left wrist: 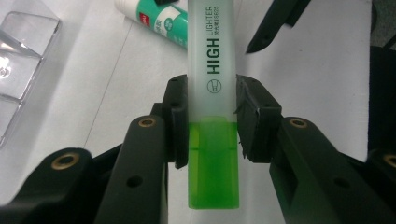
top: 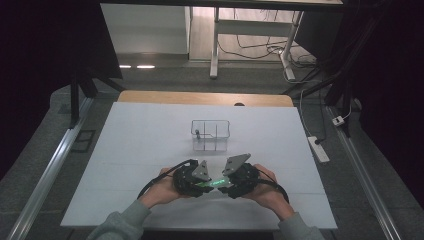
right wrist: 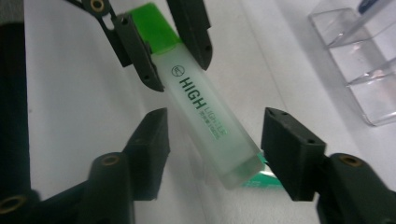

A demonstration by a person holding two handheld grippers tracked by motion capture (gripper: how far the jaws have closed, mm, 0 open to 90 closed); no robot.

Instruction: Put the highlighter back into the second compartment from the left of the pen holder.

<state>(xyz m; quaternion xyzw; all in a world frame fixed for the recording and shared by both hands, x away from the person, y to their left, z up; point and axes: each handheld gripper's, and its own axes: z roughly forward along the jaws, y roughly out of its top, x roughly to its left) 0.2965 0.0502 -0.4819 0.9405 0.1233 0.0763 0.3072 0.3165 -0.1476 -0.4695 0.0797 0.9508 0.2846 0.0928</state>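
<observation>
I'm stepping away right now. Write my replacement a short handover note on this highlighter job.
Left claw: shut on the green highlighter at the cap-barrel joint.
Right claw: open, straddling the barrel's far end, pads not touching.
Clear organiser: beyond both hands on the white table.
Glue stick: lying on the table.
Done: highlighter picked up.
Left: probably grip the barrel with the right claw.

A lab-like recording room: white-covered counter (top: pixel 150 150), dark drapes (top: pixel 390 75), floor rails (top: pixel 45 185), a power strip (top: pixel 318 148) and loose cables (top: pixel 260 50).

grey-green long sleeves (top: pixel 120 220); black two-jaw left gripper (top: pixel 192 179) and right gripper (top: pixel 239 179) with brass-ringed screw holes, grey three-cornered plates, black trailing cables.
</observation>
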